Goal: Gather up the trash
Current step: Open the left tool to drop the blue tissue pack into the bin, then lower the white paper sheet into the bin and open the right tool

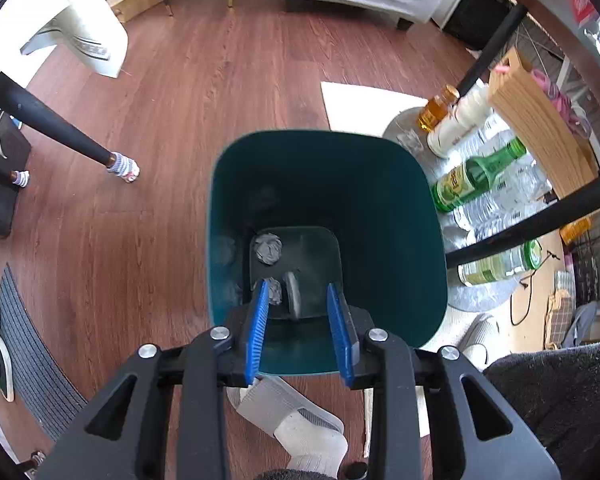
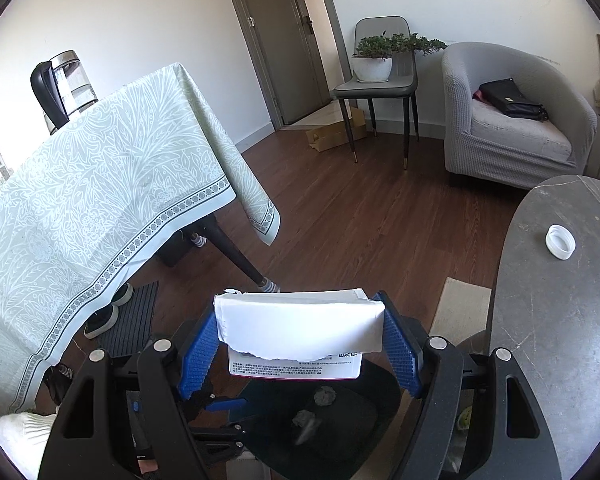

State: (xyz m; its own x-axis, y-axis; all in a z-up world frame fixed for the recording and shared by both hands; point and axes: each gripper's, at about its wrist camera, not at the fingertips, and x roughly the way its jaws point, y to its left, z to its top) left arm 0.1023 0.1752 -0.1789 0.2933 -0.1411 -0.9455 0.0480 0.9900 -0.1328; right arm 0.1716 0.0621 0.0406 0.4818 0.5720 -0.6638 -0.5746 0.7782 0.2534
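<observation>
White box (image 2: pixel 300 326) between hand-held gripper (image 2: pixel 300 344) fingers

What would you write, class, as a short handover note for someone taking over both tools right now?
Left tool: open, empty, poised over the bin.
Right tool: shut on a torn white box, held above the bin's mouth.
In the bin: two paper balls and a round grey piece.
Done: those three pieces are binned.
Left: drop the box into the bin, then fetch the white cap from the dark table. The bottles beside the bin look like recycling; check before binning.
</observation>
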